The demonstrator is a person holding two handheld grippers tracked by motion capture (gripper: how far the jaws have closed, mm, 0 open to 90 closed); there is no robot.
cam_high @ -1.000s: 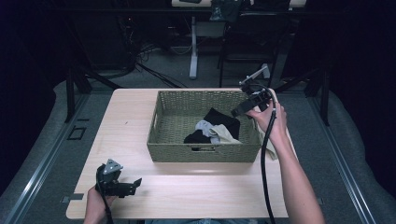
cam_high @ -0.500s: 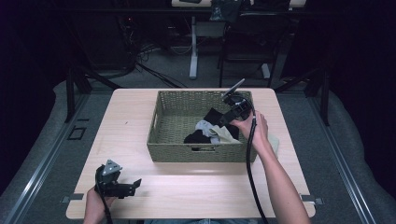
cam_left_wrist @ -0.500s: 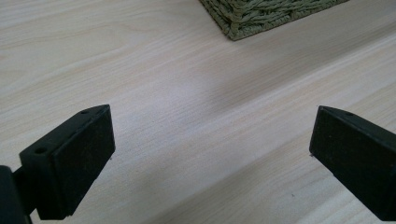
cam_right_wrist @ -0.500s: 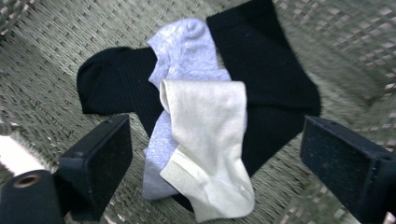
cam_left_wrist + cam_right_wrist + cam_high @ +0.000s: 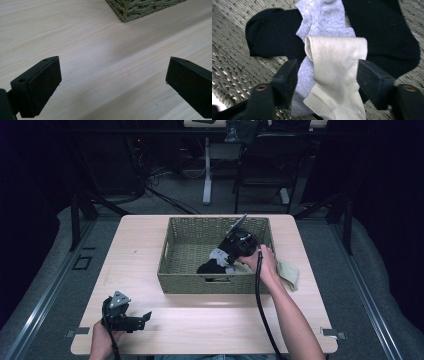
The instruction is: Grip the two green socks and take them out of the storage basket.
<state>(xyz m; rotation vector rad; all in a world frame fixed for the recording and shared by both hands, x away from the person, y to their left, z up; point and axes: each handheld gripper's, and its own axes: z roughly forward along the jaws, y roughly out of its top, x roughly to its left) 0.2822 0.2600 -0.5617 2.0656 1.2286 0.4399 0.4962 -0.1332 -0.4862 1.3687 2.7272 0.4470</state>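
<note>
Your worktop (image 5: 150,270) is a pale wood-grain slab with rounded corners, smooth and matte. On its far half sits the woven basket (image 5: 185,282), rectangular, olive-green wicker with a slot handle cut into each wall; one corner of its weave shows at the top of the left gripper view.

Inside the basket lies a small heap of socks. The black socks (image 5: 274,42) are ribbed knit and spread flat on the basket floor. A grey sock (image 5: 322,22) of finer, slightly flecked knit lies over them. On top is the cream sock (image 5: 337,65), smooth and folded over on itself, with a ribbed cuff nearest you. Another pale cloth (image 5: 290,271) lies on the worktop just beside the basket's right wall.

Your right gripper (image 5: 227,255) reaches into the basket; its jaws stand apart, one on each side of the cream sock, not yet closed on it.

Your left gripper (image 5: 135,320) rests low over the worktop's near left corner, jaws wide open around bare wood.
</note>
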